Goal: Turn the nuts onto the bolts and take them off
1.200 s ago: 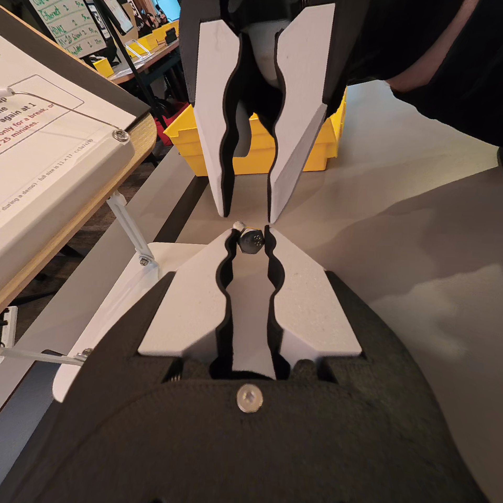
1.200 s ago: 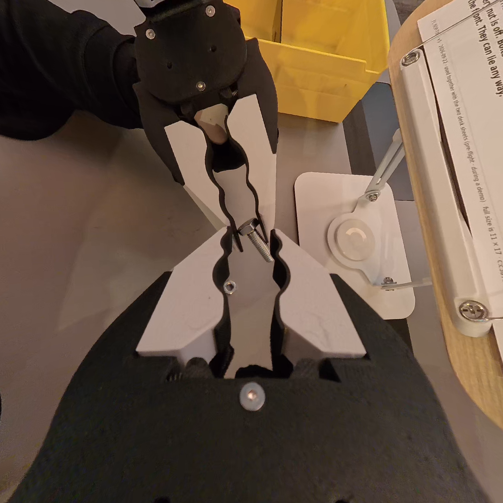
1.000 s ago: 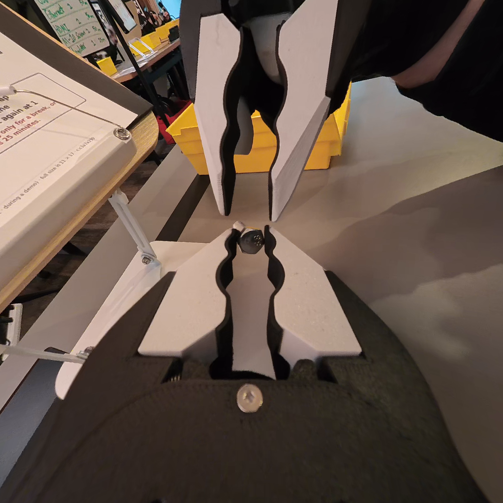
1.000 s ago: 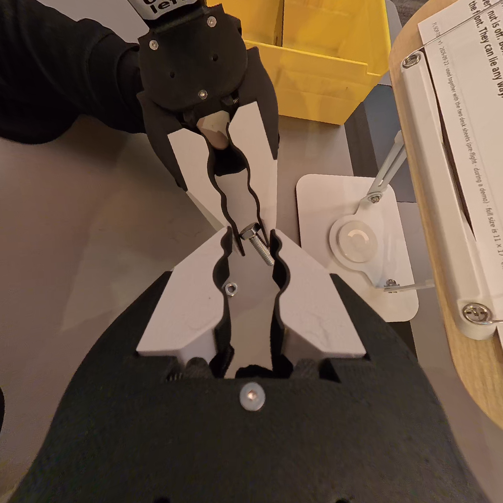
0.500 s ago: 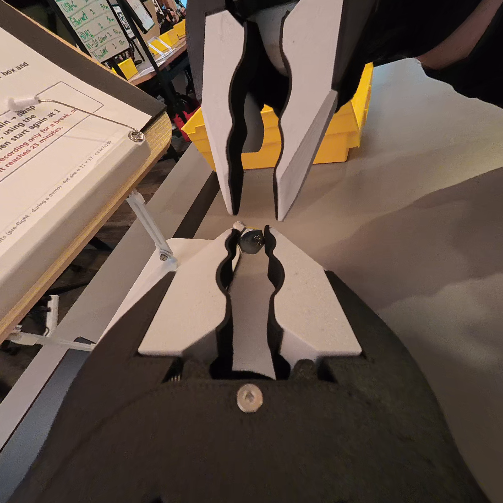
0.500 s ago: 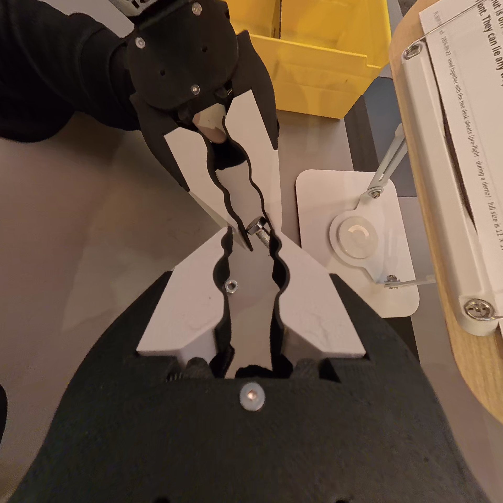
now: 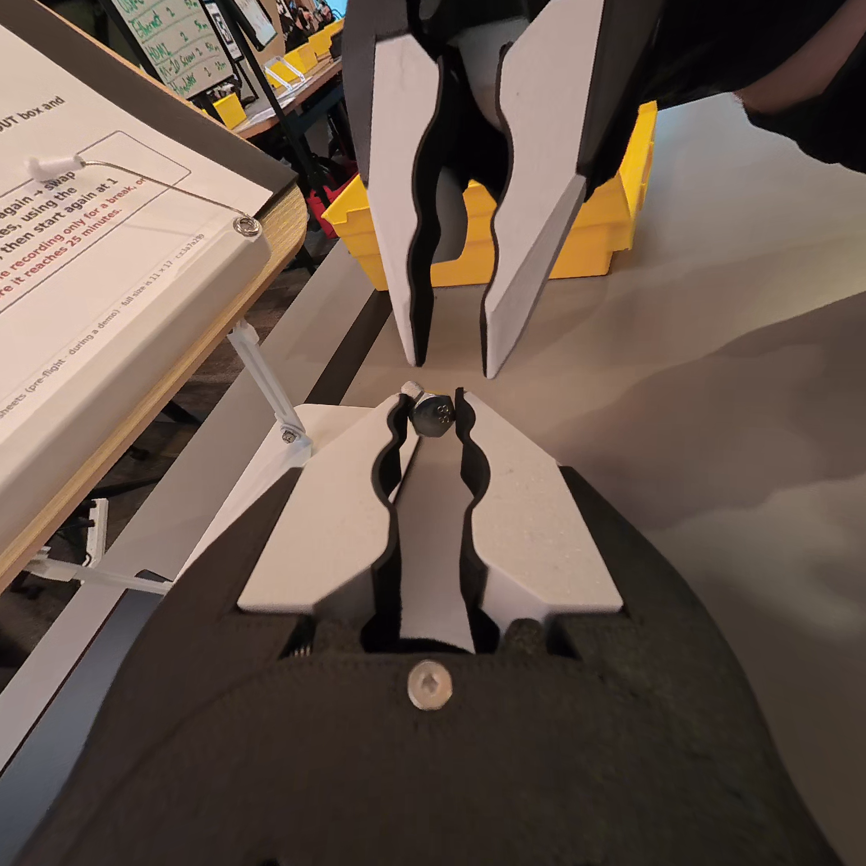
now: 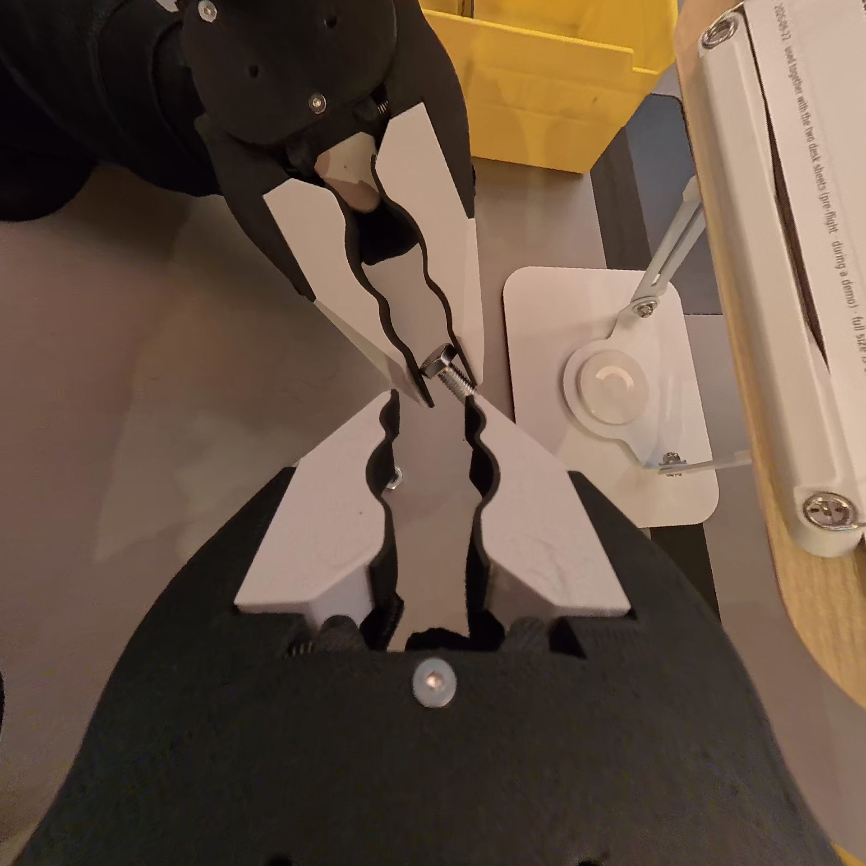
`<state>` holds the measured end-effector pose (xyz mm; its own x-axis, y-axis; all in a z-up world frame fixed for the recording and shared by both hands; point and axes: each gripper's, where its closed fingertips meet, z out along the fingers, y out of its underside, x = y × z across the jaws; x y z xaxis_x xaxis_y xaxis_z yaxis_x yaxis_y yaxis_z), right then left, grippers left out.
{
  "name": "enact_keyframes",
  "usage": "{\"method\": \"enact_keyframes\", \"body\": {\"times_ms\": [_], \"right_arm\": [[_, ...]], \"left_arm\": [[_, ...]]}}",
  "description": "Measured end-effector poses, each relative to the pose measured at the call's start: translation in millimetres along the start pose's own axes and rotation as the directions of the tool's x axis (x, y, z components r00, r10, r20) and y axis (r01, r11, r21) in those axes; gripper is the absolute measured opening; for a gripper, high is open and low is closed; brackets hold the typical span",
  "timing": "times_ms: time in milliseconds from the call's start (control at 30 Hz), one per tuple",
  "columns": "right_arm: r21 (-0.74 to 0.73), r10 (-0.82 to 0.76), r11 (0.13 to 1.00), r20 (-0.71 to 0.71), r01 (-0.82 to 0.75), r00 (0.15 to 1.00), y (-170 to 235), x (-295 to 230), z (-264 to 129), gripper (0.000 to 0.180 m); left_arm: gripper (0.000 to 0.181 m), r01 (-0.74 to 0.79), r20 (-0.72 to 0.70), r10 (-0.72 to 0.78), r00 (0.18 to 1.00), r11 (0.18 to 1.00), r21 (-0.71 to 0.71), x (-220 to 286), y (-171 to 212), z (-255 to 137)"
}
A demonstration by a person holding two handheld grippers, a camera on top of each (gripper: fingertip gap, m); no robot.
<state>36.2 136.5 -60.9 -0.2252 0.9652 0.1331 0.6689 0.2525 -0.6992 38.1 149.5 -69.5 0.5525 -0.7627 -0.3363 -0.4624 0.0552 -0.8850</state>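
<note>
My left gripper (image 7: pixel 431 398) is shut on the hex head of a silver bolt (image 7: pixel 432 415). In the right wrist view this gripper (image 8: pixel 447 377) comes in from the top, and the bolt (image 8: pixel 445 370) points its threaded end down and right. My right gripper (image 8: pixel 429 398) is open and empty, tip to tip with the left one. Its right fingertip (image 8: pixel 473 412) is at the bolt's threaded end. In the left wrist view it (image 7: pixel 452 368) hangs open just above the bolt. A small silver nut (image 8: pixel 395 479) lies on the grey table (image 8: pixel 140 375), half hidden by my right gripper's left finger.
Yellow bins (image 7: pixel 586 243) stand at the back of the table and also show in the right wrist view (image 8: pixel 539 93). A white stand base (image 8: pixel 609 492) lies close to the right of the grippers. It carries a slanted wooden board with a printed sheet (image 8: pixel 796 281), seen at left in the left wrist view (image 7: pixel 117 211).
Both grippers have shifted closer together. The bolt's threaded end now meets my right gripper's right fingertip. The nut on the table has slipped partly behind my right gripper's left finger.
</note>
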Motion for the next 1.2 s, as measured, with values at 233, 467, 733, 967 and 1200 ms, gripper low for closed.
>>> {"method": "enact_keyframes", "body": {"times_ms": [233,467,733,967,1200], "right_arm": [[-0.033,-0.014,0.999,-0.005,0.014,1.000,2,-1,10,0.032],[0.011,-0.020,1.000,-0.009,0.020,1.000,-8,-2,7,0.028],[0.009,0.026,1.000,-0.013,-0.026,1.000,-5,3,3,0.023],[-0.015,0.073,0.997,0.001,-0.073,0.997,-3,1,7,0.031],[-0.001,0.104,0.995,0.014,-0.104,0.994,-2,2,5,0.043]], "left_arm": [[0.018,-0.049,0.020,0.050,0.999,0.998,-0.029,1,1,1],[0.018,-0.039,0.029,0.040,0.999,0.999,-0.032,-1,1,2],[0.018,-0.035,0.041,0.036,0.999,0.999,-0.022,-3,-1,0],[0.018,-0.062,0.069,0.065,0.996,0.997,-0.038,-5,-1,0],[0.018,-0.063,0.083,0.065,0.994,0.998,-0.029,-7,-5,-2]]}}
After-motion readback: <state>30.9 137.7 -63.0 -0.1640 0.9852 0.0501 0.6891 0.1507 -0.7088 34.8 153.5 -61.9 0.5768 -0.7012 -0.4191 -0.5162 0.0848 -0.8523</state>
